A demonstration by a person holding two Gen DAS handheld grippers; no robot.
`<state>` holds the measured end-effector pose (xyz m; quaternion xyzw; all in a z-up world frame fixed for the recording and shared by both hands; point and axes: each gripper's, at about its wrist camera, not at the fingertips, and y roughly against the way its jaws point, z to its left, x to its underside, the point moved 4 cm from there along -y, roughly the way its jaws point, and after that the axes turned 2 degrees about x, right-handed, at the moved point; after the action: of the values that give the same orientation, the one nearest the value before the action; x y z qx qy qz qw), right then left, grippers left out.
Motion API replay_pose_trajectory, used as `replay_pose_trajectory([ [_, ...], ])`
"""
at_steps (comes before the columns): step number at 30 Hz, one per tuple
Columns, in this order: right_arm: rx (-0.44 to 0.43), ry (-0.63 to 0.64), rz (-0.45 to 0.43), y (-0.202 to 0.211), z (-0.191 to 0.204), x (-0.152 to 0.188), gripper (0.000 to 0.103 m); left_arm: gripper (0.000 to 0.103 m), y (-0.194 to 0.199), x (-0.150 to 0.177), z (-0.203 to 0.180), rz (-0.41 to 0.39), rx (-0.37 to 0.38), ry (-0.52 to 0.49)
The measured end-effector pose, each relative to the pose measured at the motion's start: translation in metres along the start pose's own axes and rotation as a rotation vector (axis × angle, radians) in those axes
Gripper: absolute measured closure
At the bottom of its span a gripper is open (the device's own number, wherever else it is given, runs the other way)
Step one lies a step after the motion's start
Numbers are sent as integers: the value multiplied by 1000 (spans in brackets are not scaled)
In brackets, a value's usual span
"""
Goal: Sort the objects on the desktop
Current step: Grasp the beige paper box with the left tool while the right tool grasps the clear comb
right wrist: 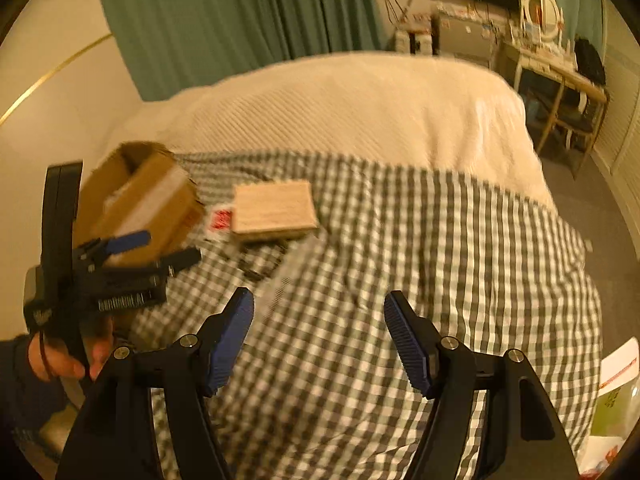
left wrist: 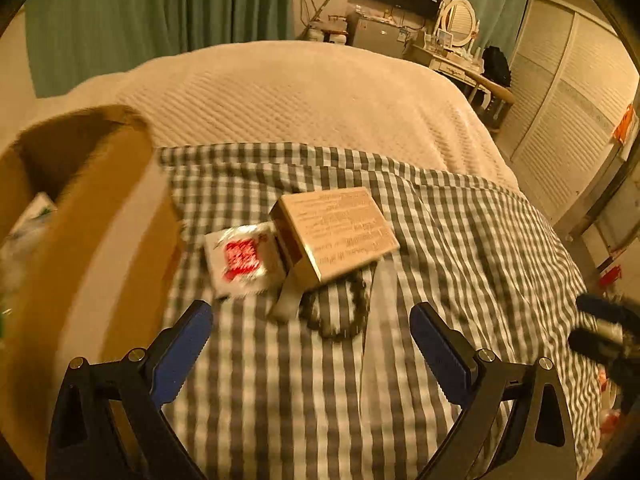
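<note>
A tan printed box [left wrist: 336,228] lies on the checkered cloth [left wrist: 460,240], partly over a white packet with a red label [left wrist: 242,258] and a dark bead bracelet [left wrist: 340,312]. My left gripper [left wrist: 310,332] is open and empty just in front of them. In the right wrist view the tan box [right wrist: 274,210], the red-label packet [right wrist: 220,220] and the bracelet [right wrist: 256,264] lie further off. My right gripper [right wrist: 318,320] is open and empty over the cloth [right wrist: 440,260]. The left gripper [right wrist: 160,248] shows there too, open beside the cardboard box.
An open brown cardboard box [left wrist: 92,208] stands at the left of the cloth, with items inside; it also shows in the right wrist view [right wrist: 148,200]. A cream bedspread [left wrist: 300,92] lies beyond. Papers [right wrist: 616,392] lie off the bed's right edge.
</note>
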<state>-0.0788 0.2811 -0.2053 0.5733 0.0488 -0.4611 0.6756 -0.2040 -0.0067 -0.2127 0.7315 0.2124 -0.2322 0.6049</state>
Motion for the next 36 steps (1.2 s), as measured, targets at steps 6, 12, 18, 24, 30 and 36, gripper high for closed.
replay_pose_trajectory([
  [6,23,-65,74,-55,-25,15,36,2,-42,-17,1,-41,2,-52],
  [12,-12,-82,152,-98,-26,25,36,0,-81,-29,-6,-12,24,-223],
  [18,-8,-61,176,-113,-20,26,36,0,-100,-36,-15,23,83,-225],
  [24,5,-71,212,-119,-16,33,36,0,-98,-7,-31,131,132,-336],
  [30,22,-54,211,-111,-6,32,36,0,-89,18,-44,107,58,-433],
  [36,27,-40,211,-99,4,35,36,21,-87,0,-38,93,58,-359],
])
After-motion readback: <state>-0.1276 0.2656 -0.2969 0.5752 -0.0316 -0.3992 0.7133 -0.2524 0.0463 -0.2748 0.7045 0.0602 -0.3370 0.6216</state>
